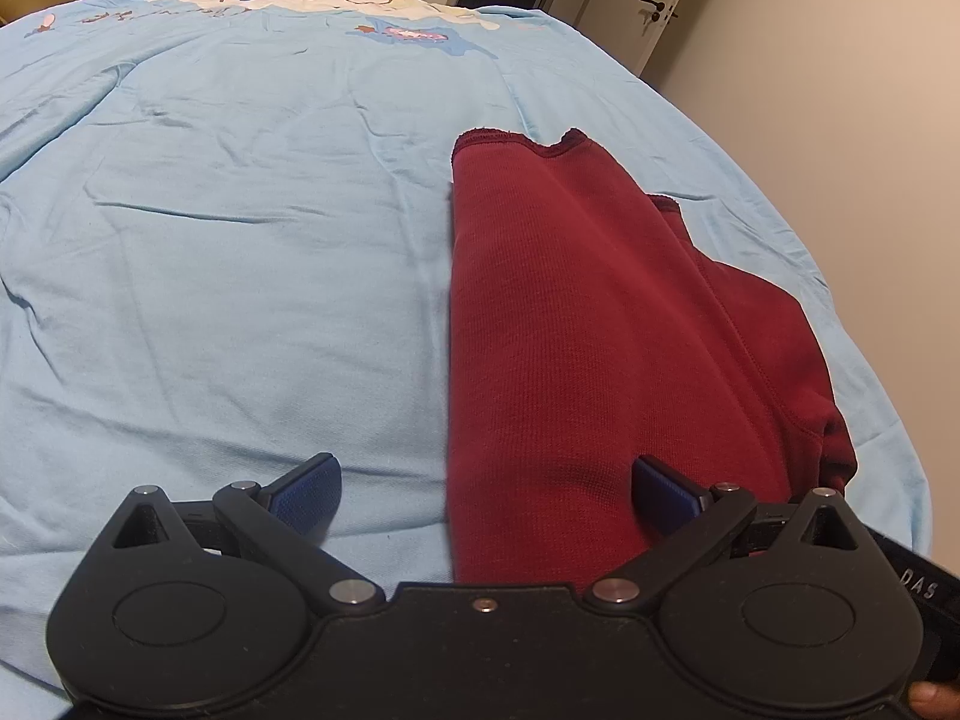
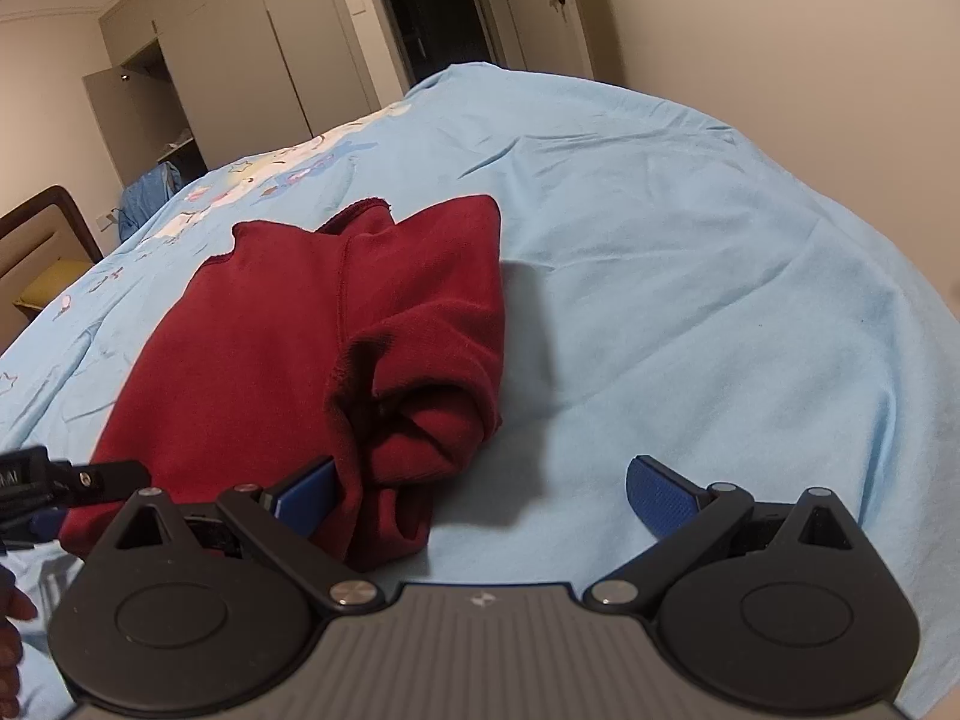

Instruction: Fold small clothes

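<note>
Maroon garment (image 1: 600, 330) lies folded on the light blue bedsheet (image 1: 240, 270). Left gripper (image 1: 486, 495) and right gripper (image 2: 480, 495) both hover near it, jaws spread wide, holding nothing.

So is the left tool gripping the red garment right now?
No, the left tool is wide open, its pads apart over the red garment and sheet.

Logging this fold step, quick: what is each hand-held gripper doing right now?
Left hand-held gripper: open, holding nothing, over the red garment's near edge.
Right hand-held gripper: open, holding nothing.
</note>
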